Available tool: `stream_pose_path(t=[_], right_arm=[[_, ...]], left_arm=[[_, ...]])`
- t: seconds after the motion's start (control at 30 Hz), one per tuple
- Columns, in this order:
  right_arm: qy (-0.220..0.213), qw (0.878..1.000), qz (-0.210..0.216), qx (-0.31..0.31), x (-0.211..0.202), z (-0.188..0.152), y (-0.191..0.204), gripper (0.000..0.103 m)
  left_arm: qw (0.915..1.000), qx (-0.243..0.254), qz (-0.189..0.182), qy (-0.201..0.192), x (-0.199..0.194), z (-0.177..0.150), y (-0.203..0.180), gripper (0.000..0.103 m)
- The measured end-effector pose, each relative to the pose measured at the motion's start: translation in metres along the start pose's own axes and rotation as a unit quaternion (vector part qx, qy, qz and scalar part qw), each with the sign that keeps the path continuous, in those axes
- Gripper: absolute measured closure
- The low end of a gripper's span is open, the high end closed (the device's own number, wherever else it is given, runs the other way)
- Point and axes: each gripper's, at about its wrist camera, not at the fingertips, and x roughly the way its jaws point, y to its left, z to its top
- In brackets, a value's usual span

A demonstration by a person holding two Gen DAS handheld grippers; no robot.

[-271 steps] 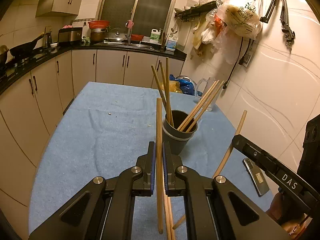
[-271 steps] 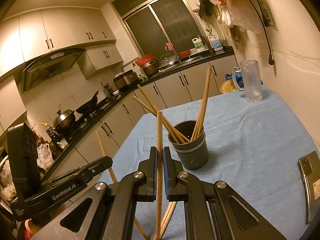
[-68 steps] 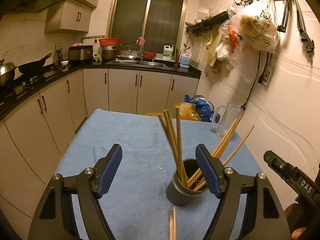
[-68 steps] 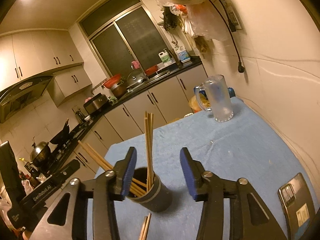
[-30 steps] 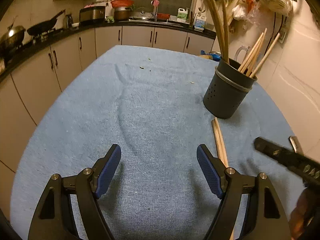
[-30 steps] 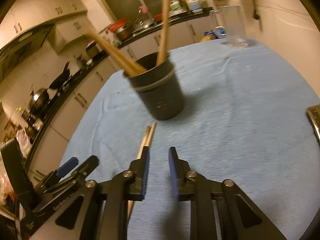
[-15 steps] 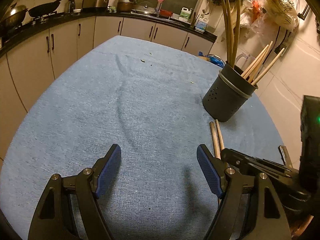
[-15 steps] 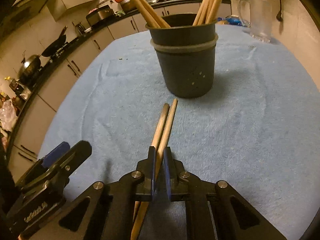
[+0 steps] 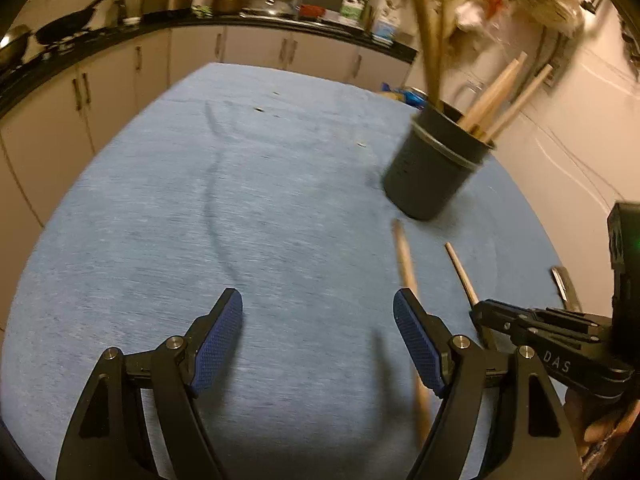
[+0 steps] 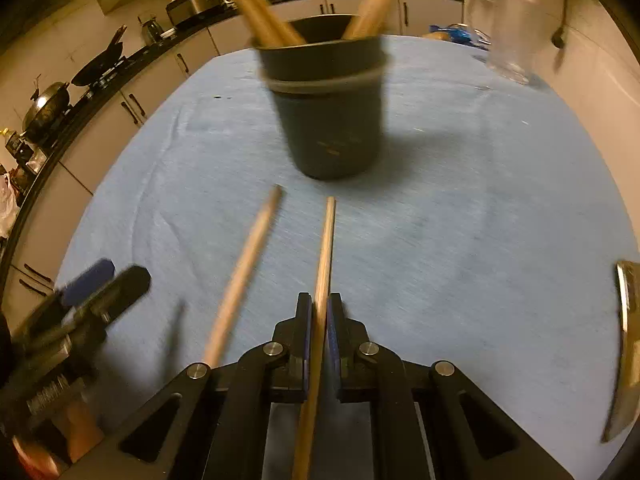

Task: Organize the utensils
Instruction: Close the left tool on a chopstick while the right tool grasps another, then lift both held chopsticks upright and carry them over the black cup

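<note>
Shut on one wooden chopstick [image 10: 325,248], my right gripper [image 10: 319,302] holds it pointing toward the dark holder cup [image 10: 328,120]. The cup has several chopsticks standing in it. A second chopstick [image 10: 244,272] lies loose on the blue cloth, angled off to the left. In the left wrist view my left gripper [image 9: 318,336] hovers open over bare cloth with nothing between its fingers. The loose chopstick [image 9: 405,264] passes behind its right finger. The held chopstick [image 9: 460,270] runs into the right gripper [image 9: 480,314], in front of the cup [image 9: 432,172].
The blue cloth [image 9: 200,200] covers the whole table. A phone [image 10: 624,340] lies near the right edge. A clear glass jug [image 10: 508,28] stands at the far right beside the wall. Kitchen cabinets and a counter run behind and to the left.
The right jaws closed on one of the two chopsticks lying side by side. That stick now sits apart from the other. The left gripper stayed open and swung slightly.
</note>
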Motion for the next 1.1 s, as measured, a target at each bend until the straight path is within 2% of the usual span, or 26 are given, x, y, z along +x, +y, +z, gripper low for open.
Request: stream_pose_path(t=[0.1,0.17,0.23,0.37,0.4,0.53,0.67,0.73,0.9,0.97,1.1], right_arm=[[0.004,1.000,-0.002,0.006,-0.012,-0.010,-0.022,0.095],[0.003,1.000,-0.006,0.013,-0.015,-0.013,-0.030,0.095],[0.001,1.000,-0.007,0.021,-0.019,-0.017,-0.040,0.095],[0.001,0.999,-0.003,0.038,-0.023,-0.017,-0.055,0.095],[0.001,0.999,-0.003,0.040,-0.023,-0.016,-0.058,0.095],[0.009,0.999,-0.004,0.039,-0.021,-0.011,-0.064,0.095],[0.021,0.999,-0.007,0.023,-0.015,-0.001,-0.060,0.092],[0.025,0.999,-0.008,0.020,-0.012,0.004,-0.059,0.091],[0.021,1.000,-0.001,0.017,-0.009,0.008,-0.058,0.096],[0.008,1.000,0.012,0.025,-0.013,0.005,-0.058,0.096],[-0.051,0.998,0.030,0.023,-0.039,0.005,-0.051,0.096]], left_arm=[[0.9988,0.017,-0.027,0.037,0.012,0.006,-0.020,0.027],[0.9971,0.028,-0.035,0.062,0.023,0.010,-0.032,0.037],[0.9952,0.040,-0.025,0.086,0.036,0.014,-0.043,0.051],[0.9915,0.079,0.011,0.103,0.053,0.024,-0.066,0.062],[0.9907,0.083,0.013,0.107,0.055,0.025,-0.070,0.072],[0.9859,0.109,0.042,0.120,0.064,0.030,-0.082,0.087],[0.9826,0.128,0.055,0.122,0.067,0.029,-0.091,0.087],[0.9831,0.129,0.063,0.113,0.067,0.029,-0.092,0.095],[0.9894,0.101,0.034,0.098,0.058,0.027,-0.081,0.096],[0.9920,0.090,0.013,0.088,0.047,0.027,-0.078,0.096],[0.9959,0.081,-0.009,0.039,0.011,0.029,-0.075,0.096]])
